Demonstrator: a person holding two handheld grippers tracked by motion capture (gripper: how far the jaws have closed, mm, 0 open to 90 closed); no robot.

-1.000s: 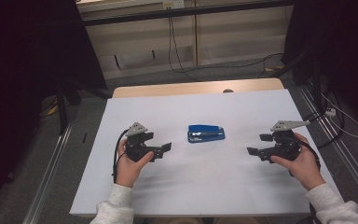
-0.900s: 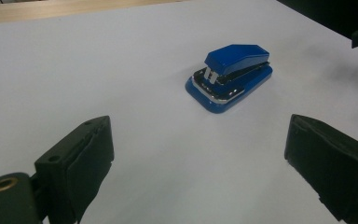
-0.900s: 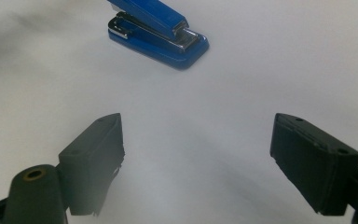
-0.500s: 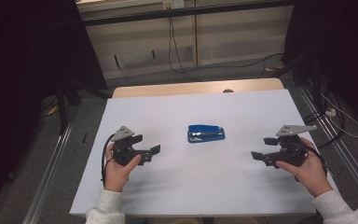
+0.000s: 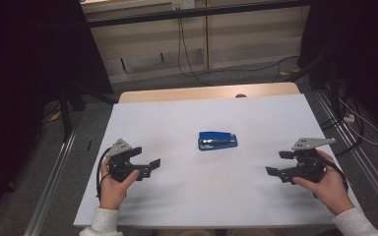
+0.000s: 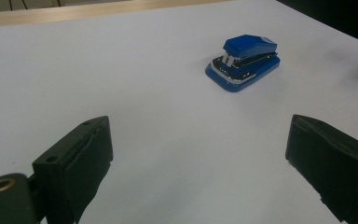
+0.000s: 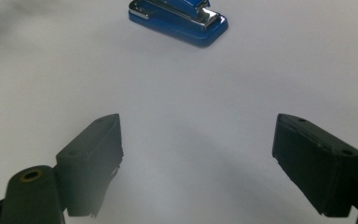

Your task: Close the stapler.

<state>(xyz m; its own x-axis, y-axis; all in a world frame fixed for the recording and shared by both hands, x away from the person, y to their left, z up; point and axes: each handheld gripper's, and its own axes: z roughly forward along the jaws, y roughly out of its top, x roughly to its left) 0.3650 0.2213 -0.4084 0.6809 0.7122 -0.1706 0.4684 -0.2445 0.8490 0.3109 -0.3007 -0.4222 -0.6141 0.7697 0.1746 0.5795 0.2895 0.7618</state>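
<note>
A broad white rectangular surface is carrying the work, with a strip of pale wood showing along its far edge. On it, a little beyond centre, a small blue plastic stapler with a chrome strip is lying flat and untouched, its long side running across the surface. The left hand-held gripper is sitting at about eight o'clock from the stapler, well apart from it, jaws spread wide and holding nothing; in the left gripper view the stapler is lying ahead near one o'clock. The right hand-held gripper is waiting at about four o'clock, equally wide open and empty, with the stapler at twelve o'clock in its view. This is looking like the approach stage: next, one gripper probably needs advancing until its jaws are straddling the stapler's narrow body, then closing.
</note>
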